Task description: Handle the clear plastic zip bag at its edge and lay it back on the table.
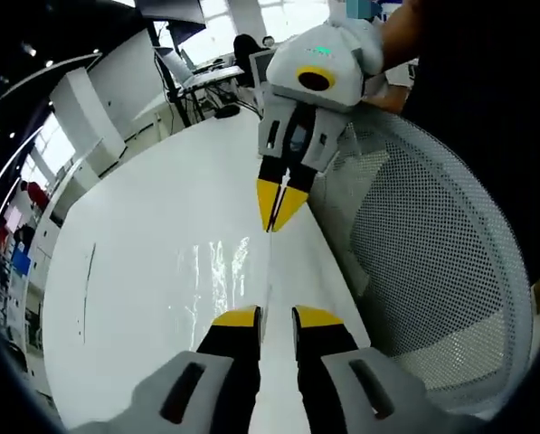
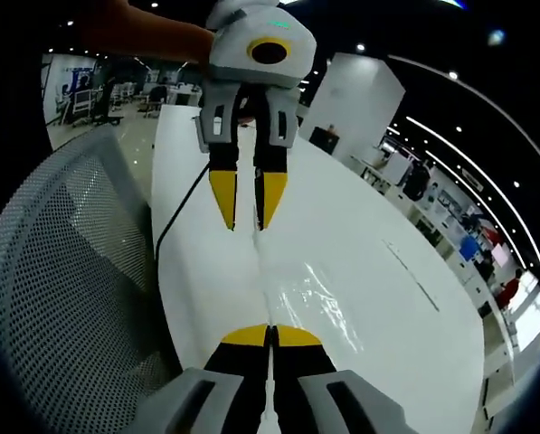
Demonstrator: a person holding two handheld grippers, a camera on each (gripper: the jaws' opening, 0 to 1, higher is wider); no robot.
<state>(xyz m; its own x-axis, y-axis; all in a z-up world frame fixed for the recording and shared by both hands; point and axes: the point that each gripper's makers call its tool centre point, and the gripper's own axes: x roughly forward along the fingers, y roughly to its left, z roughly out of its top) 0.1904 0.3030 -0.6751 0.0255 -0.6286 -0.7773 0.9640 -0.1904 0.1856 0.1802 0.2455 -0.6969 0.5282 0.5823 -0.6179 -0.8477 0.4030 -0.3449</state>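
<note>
The clear plastic zip bag (image 1: 220, 267) lies glinting on the white table (image 1: 143, 235), one edge running along the table's near side. In the left gripper view my left gripper (image 1: 277, 316) stands open, its yellow tips on either side of that edge. Opposite it, my right gripper (image 1: 277, 217) points back at me with its tips pressed together on the same edge. In the right gripper view the right gripper (image 2: 271, 336) is shut on the thin edge of the bag (image 2: 310, 303). The left gripper (image 2: 247, 212) faces it with a gap between its tips.
A grey mesh chair back (image 1: 432, 262) (image 2: 61, 271) stands right against the table's edge beside both grippers. A black cable (image 2: 175, 217) runs along the table (image 2: 360, 235) near the left gripper. A person's arm (image 2: 152, 36) holds that gripper. Office desks stand beyond the table.
</note>
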